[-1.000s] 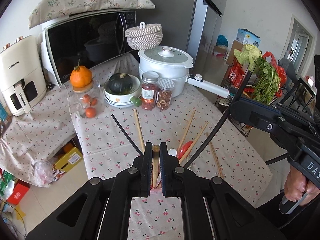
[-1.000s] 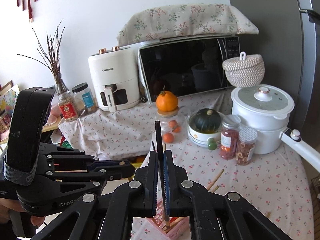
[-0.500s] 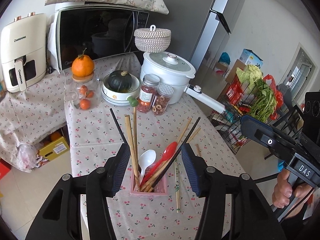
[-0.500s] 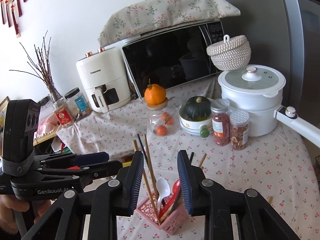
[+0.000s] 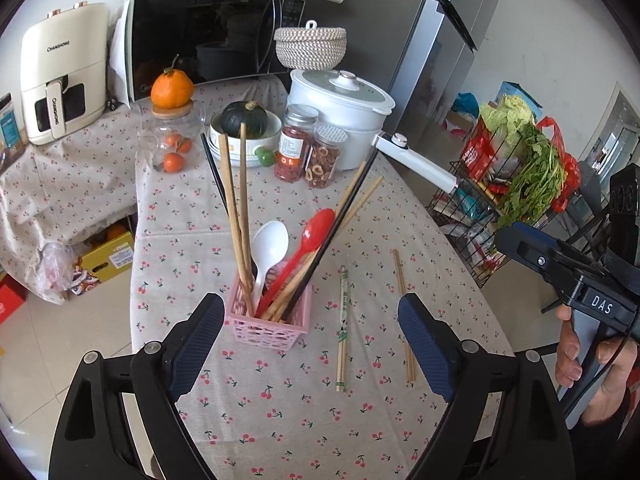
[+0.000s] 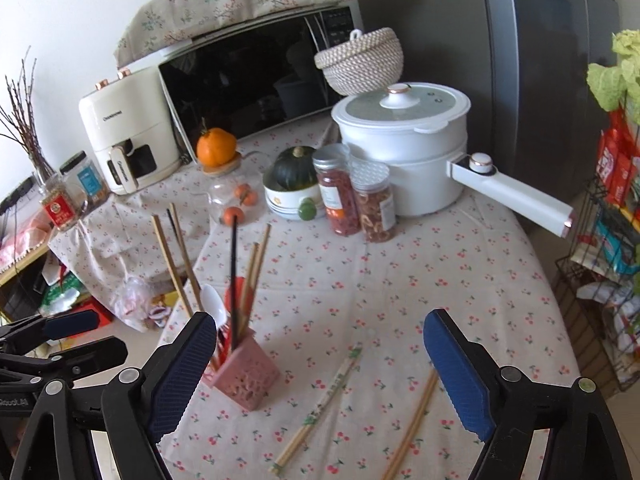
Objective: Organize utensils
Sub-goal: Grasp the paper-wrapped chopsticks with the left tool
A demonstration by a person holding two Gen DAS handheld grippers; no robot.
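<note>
A pink perforated holder [image 5: 269,322] [image 6: 245,376] stands on the cherry-print tablecloth [image 5: 280,400]. It holds wooden chopsticks [image 5: 234,216], black chopsticks [image 5: 344,216], a white spoon [image 5: 269,246] and a red spoon [image 5: 308,240]. A wrapped chopstick pair [image 5: 342,328] [image 6: 320,400] and a bare wooden pair [image 5: 403,316] [image 6: 412,424] lie flat to its right. My left gripper [image 5: 310,352] is open and empty, just in front of the holder. My right gripper [image 6: 320,376] is open and empty above the loose chopsticks.
At the back stand a white pot with a long handle [image 5: 340,112], two spice jars [image 5: 312,148], a bowl with a squash [image 5: 244,128], a glass jar topped by an orange [image 5: 172,120], a microwave [image 5: 208,36] and an air fryer [image 5: 60,80]. A wire rack of greens [image 5: 520,176] stands right of the table.
Both grippers were shut on chopsticks over the holder, then opened and let them drop in. Both have since opened wider and pulled back and up from the holder.
</note>
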